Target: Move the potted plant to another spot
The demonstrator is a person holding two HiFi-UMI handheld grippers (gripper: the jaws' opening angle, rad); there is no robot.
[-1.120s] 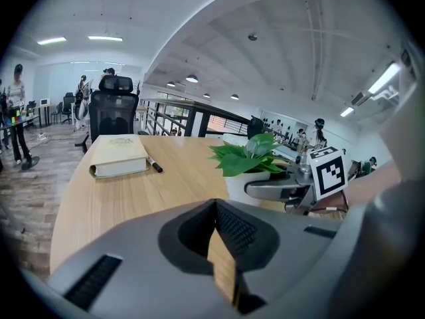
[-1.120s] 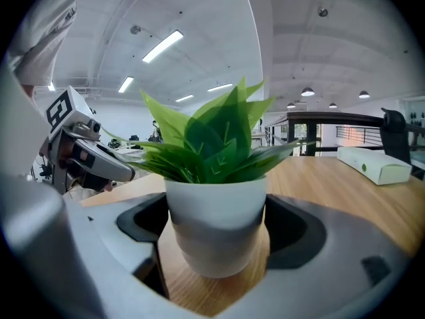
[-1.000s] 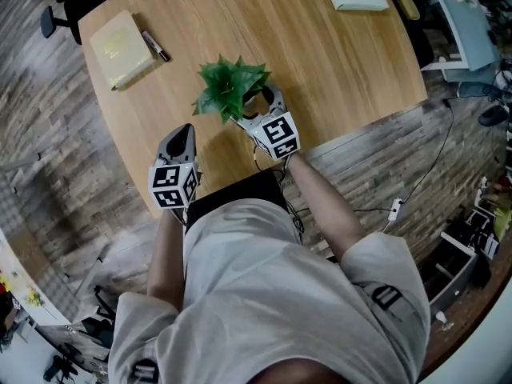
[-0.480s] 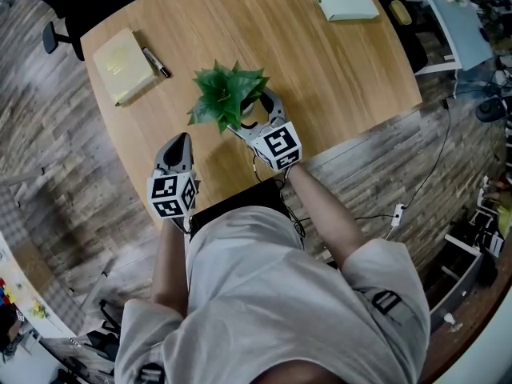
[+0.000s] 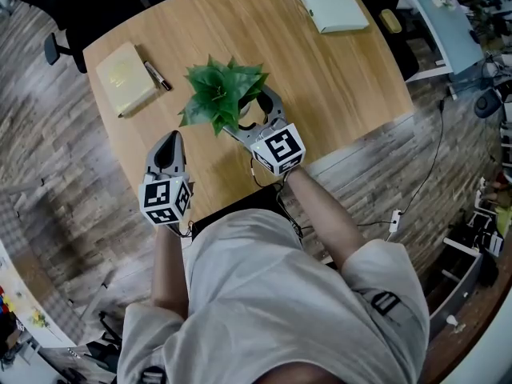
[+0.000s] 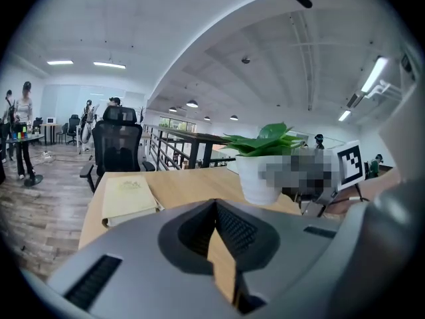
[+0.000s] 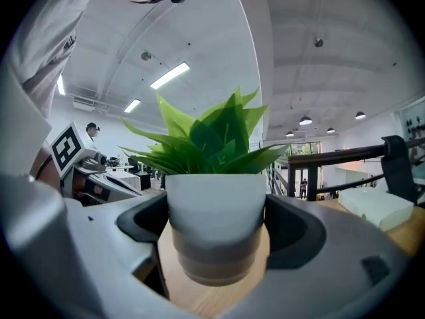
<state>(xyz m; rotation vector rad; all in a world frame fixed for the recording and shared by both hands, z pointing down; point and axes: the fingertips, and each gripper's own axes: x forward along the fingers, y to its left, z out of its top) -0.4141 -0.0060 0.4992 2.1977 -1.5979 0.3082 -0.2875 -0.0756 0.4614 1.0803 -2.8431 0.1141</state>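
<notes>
The potted plant (image 5: 220, 94), green leaves in a white pot (image 7: 216, 208), stands near the middle of the wooden table (image 5: 336, 78). My right gripper (image 5: 254, 107) is shut on the pot, one jaw pressed against each side of it, and the pot fills the right gripper view between them. The left gripper (image 5: 170, 141) hangs shut and empty over the table's near edge, to the left of the plant. In the left gripper view the closed jaws (image 6: 216, 208) point at the table, with the pot (image 6: 259, 175) ahead on the right.
A pale yellow notebook (image 5: 126, 74) with a pen (image 5: 156, 76) beside it lies at the table's far left. A white box (image 5: 326, 2) sits at the far right edge. A black office chair (image 6: 118, 145) stands beyond the table.
The right gripper has carried the plant a little to the left, nearer the notebook. The left gripper has drifted slightly left and stays shut.
</notes>
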